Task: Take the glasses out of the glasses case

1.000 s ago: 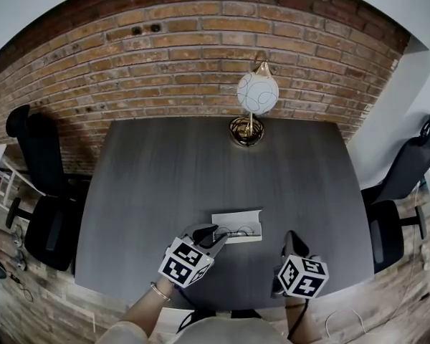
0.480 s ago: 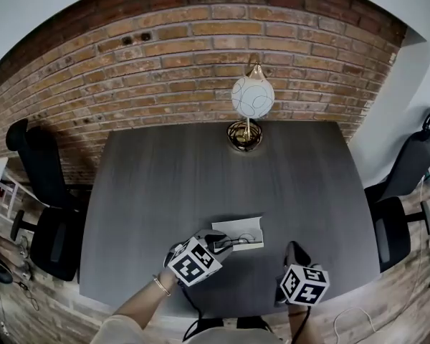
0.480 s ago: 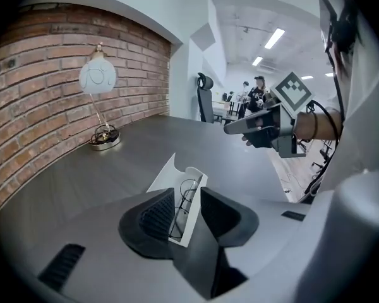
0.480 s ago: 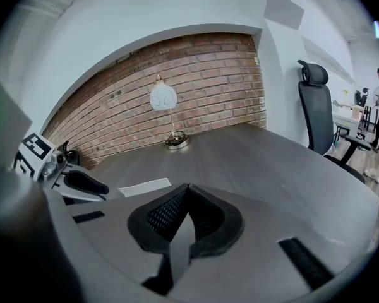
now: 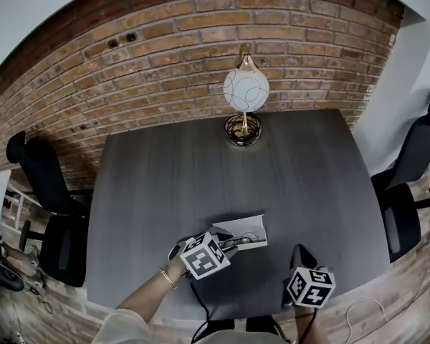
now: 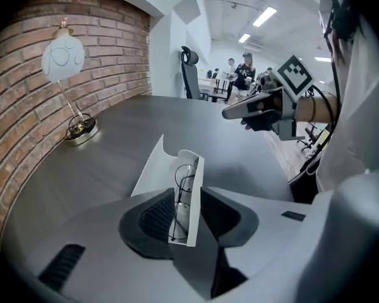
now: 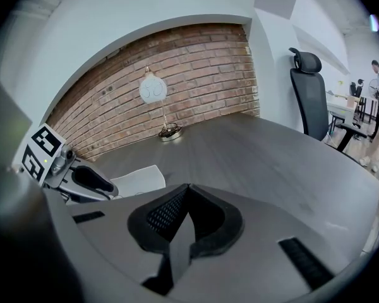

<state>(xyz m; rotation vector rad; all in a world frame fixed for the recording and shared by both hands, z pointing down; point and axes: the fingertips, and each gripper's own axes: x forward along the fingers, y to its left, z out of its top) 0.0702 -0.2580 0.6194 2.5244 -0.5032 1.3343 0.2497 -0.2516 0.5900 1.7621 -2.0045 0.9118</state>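
nothing to read from where i'm standing: no words, no numbers, no brand anywhere. the cube (image 5: 204, 256) on the left gripper (image 5: 229, 241), down at six o'clock on the table (image 5: 201, 170), shows only black-and-white square patterns. same story on the right gripper (image 5: 299, 251) at five o'clock, just squares.

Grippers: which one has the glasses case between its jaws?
The left gripper: its jaws, just opened wider, stand around the end of the white glasses case. The right gripper is shut and empty.
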